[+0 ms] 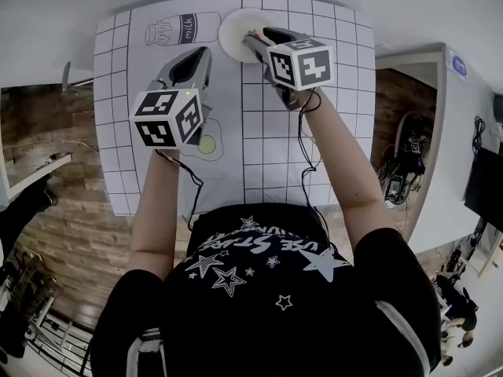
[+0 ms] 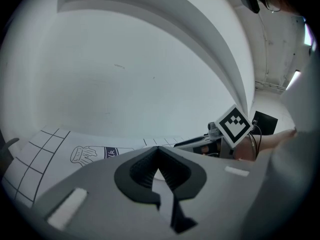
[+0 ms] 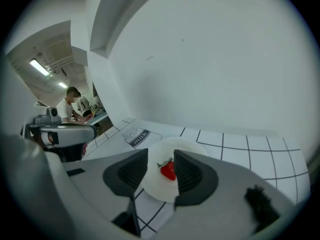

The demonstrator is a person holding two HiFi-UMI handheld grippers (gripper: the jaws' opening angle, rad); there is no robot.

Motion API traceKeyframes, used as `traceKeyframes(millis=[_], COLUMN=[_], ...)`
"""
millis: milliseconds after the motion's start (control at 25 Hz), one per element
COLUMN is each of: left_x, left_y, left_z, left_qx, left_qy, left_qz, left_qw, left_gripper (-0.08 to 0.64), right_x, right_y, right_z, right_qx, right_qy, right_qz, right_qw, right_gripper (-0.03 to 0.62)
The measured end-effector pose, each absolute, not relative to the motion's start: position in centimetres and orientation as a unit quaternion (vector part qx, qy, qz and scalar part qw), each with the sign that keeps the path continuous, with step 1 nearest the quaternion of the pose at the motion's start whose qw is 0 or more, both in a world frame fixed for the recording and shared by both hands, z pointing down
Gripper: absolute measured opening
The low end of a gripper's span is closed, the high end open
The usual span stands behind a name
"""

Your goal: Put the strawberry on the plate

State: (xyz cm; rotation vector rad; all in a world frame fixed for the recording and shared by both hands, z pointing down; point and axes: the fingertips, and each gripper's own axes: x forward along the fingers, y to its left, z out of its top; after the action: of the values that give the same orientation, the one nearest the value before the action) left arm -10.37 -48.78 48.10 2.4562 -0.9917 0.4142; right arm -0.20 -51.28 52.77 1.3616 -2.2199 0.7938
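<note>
Hovering over the far end of the white gridded mat (image 1: 267,132), my right gripper (image 3: 161,154) has its two grey jaws standing apart, and they have hold of nothing. Between them lies the small red strawberry with its green leafy cap (image 3: 168,170). It rests on the round white plate (image 3: 155,189), close against the right pad and clear of the left one. I cannot tell whether that right pad actually touches the fruit. From the head view the plate sits at the far edge of the mat, just to the right of the printed milk carton drawing (image 1: 182,30), and the right gripper's tips reach over its rim.

My left gripper (image 2: 158,151) is to the left and nearer to me, above the mat, well apart from the plate. Its jaws are closed tip to tip with nothing between them. It points toward the milk carton drawing, and the printed fried egg drawing (image 1: 206,144) lies just near and right of its marker cube. My forearms stretch out over the near half of the mat.
</note>
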Motion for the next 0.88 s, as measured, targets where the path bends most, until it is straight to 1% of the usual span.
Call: traceKeyframes(millis=[240, 560, 720, 880], left_x=[-11.1, -12.5, -12.7, -12.8], left_y=[-47.3, -42.5, -40.7, -39.3], left_z=[45.4, 41.8, 41.0, 41.4], left_qx=[0.899, 0.912, 0.919, 0.924], left_qy=[-0.359, -0.343, -0.331, -0.315], left_qz=[0.129, 0.099, 0.092, 0.09], left_qw=[0.216, 0.202, 0.196, 0.197], left_gripper=[0.005, 0.005, 0.005, 0.005], right_x=[-0.2, -1.8, -2.4, -3.0], right_y=[-50.3, -45.9, -43.8, -41.3], right_z=[48.6, 44.1, 42.7, 42.6], right_qx=[0.508, 0.512, 0.517, 0.518], right_qy=[-0.801, -0.808, -0.809, -0.807], right_qz=[0.257, 0.229, 0.221, 0.226], right_qw=[0.184, 0.179, 0.172, 0.17], right_gripper=[0.16, 0.154, 0.076, 0.045])
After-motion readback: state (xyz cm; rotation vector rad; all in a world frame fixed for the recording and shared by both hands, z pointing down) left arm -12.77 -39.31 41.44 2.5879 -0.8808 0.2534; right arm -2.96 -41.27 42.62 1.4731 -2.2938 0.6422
